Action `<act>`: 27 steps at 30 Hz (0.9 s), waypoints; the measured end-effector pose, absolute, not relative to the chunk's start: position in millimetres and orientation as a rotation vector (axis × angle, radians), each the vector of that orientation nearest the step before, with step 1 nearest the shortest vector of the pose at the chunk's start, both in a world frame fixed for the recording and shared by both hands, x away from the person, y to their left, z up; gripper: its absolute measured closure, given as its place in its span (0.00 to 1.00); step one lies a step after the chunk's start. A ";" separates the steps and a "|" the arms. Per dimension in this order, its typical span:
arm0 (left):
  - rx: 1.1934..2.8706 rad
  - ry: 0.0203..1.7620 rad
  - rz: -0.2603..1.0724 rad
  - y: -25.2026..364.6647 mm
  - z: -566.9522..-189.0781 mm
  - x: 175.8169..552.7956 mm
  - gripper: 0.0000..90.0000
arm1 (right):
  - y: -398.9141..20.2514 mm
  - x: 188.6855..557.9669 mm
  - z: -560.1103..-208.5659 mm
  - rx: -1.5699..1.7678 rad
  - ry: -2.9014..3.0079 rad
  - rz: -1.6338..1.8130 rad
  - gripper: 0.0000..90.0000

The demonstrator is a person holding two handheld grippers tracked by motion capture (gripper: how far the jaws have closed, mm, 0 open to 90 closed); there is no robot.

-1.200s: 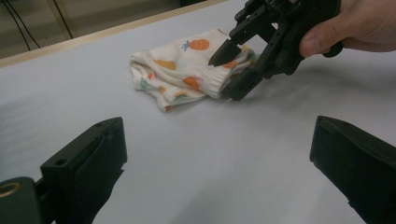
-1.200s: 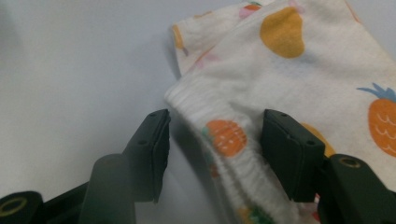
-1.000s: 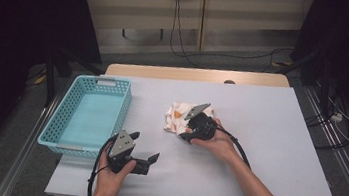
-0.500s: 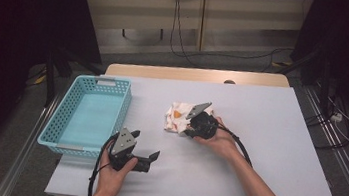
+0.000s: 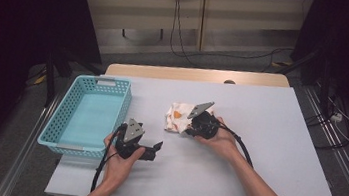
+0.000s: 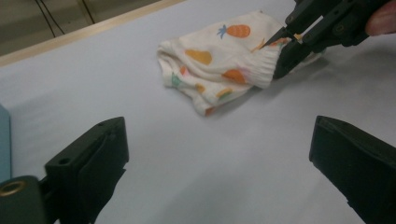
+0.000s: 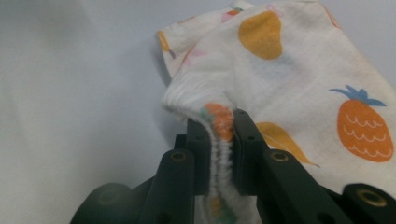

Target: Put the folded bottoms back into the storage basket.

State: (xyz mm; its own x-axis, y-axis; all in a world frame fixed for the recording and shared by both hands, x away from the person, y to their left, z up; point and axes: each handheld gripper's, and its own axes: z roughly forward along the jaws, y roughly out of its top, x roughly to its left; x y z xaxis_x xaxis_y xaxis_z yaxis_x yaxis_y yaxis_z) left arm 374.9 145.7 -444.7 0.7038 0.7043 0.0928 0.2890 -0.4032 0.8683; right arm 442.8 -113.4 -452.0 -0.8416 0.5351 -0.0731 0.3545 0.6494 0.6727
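Currently the right gripper point(image 7: 219, 140) has just closed; its jaws clamp the ribbed hem of the fruit-print cloth point(image 7: 299, 79). Left gripper point(image 6: 224, 154) jaws stand apart, cloth well ahead.

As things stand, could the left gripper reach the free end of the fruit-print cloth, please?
Probably yes: the left gripper has its jaws open and bare table between it and the cloth. The right gripper pinches only the ribbed edge.

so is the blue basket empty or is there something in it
Empty. In the high view the blue basket shows only its bare floor, and the fruit-print cloth lies outside it on the table, pinched by the right tool.
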 end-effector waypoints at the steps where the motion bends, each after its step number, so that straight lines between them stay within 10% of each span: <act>1: 1.986 0.768 0.566 144.3 -444.9 377.8 0.06 | -113.4 441.5 -452.0 0.720 2.603 0.981 0.89; 27: 1.999 0.758 0.446 114.7 -434.9 435.4 0.08 | -119.5 413.3 -448.5 0.698 2.621 1.014 0.89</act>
State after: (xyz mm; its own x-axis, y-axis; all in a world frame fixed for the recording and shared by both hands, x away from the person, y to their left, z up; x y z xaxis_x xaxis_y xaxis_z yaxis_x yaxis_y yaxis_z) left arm 435.4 114.7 -434.9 0.7447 0.6673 0.0105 0.3336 -0.3858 0.8601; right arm 413.3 -119.5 -448.5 -0.8556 0.5148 -0.0539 0.3444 0.6440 0.6831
